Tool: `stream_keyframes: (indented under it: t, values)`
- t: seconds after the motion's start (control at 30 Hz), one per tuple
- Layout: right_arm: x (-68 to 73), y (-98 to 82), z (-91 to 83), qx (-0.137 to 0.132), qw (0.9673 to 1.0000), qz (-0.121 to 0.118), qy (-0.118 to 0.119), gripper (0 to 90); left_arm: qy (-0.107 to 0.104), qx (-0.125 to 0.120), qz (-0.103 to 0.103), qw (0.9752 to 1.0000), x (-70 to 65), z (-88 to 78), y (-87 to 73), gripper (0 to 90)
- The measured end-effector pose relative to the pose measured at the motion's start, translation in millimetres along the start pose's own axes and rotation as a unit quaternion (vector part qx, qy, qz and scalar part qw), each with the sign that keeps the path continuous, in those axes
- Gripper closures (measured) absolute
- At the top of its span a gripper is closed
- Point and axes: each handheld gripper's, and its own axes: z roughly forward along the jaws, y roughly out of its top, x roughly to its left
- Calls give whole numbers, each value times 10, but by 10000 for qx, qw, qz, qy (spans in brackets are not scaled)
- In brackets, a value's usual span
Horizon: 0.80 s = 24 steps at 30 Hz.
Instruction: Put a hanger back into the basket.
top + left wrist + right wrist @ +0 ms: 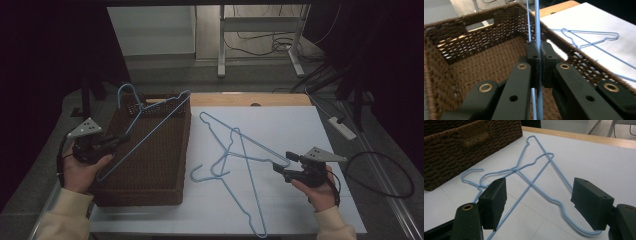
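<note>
Left gripper [117, 140] is clenched on a blue wire hanger [150, 127], held tilted over the brown wicker basket [165, 192]. Right gripper [280, 167] stands released above two crossed hangers [240, 160] on the white table [300, 130].

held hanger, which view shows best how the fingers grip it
The left gripper view: the left gripper has its fingers shut on the hanger wire over the basket. The high view shows the whole hanger across the basket, grip small.

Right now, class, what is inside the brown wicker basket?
Nothing lies on the basket floor where it shows. A blue hanger, clamped in the left gripper, spans over its top. The jaws cover part of the floor.
</note>
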Motion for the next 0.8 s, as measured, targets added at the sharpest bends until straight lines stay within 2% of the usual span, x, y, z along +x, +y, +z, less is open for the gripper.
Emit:
stream_keyframes:
  t: [0.13, 0.3, 0.37, 0.47, 0.8]
  values:
    - [-5, -2, 3, 13, 10000, 1, 3, 286, -45, -4, 5, 10000, 63, 9, -43, 869]
    - [0, -4, 11, 29, 10000, 0, 11, 286, -77, 119, 13, 9999, 95, 58, -67, 869]
    - [4, -4, 14, 38, 10000, -3, 11, 286, 25, 230, -8, 9997, 115, 96, -73, 869]
    - [6, -3, 12, 37, 10000, -13, 26, 286, 31, 255, -42, 9997, 138, 122, -83, 869]
    - [16, -7, 46, 85, 9999, -53, 81, 286, 122, 755, -18, 9971, 212, 347, -96, 868]
